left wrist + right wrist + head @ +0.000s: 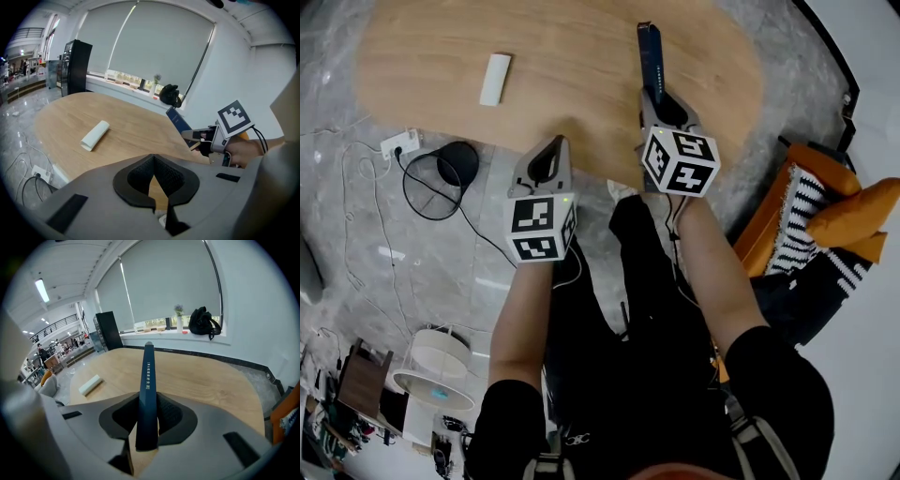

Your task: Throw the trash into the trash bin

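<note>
The left tongs (pixel 557 146) sit narrow, tips together and empty, at the near edge of the bench (pixel 581 84). The right tongs (pixel 661 101) clamp a blue box (pixel 650 52) held over it. Far left lies a white roll (pixel 495 79). The pickup looks done. Next the box needs carrying to a bin, which no view clearly shows.

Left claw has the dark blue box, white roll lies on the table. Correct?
No. The right claw has the dark blue box, per the right gripper view; the left claw holds nothing. The white roll does lie on the table.
</note>
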A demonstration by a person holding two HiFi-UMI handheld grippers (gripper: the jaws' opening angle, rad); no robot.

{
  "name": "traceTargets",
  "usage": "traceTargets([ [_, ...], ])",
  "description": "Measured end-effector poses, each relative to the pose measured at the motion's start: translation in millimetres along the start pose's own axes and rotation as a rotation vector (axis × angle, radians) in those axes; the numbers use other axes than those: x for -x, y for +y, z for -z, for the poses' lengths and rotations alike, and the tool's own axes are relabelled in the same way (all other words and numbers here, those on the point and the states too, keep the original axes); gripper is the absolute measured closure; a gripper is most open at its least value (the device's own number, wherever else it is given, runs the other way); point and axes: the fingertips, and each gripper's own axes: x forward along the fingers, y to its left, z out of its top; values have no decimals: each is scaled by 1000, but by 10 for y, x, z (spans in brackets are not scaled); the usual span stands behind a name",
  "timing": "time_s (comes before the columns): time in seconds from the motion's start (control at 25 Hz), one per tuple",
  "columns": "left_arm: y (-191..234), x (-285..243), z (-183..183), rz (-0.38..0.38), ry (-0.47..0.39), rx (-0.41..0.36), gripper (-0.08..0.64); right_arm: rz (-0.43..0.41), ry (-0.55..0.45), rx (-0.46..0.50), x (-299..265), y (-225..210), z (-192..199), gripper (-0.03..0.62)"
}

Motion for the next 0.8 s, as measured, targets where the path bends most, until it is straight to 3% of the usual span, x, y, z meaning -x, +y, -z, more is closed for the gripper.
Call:
traceTargets([
  [0.48,6,344,-218,-53,-89,61,546,-73,-38,49,577,348,-278,506],
  [0.64,171,608,-195,-118,-127,120,548,-150,-5,116,592,702,-240,506],
  [0.8,468,970,-32,-189,-153,176,548,-253,35,192,566,1326,-130,506],
])
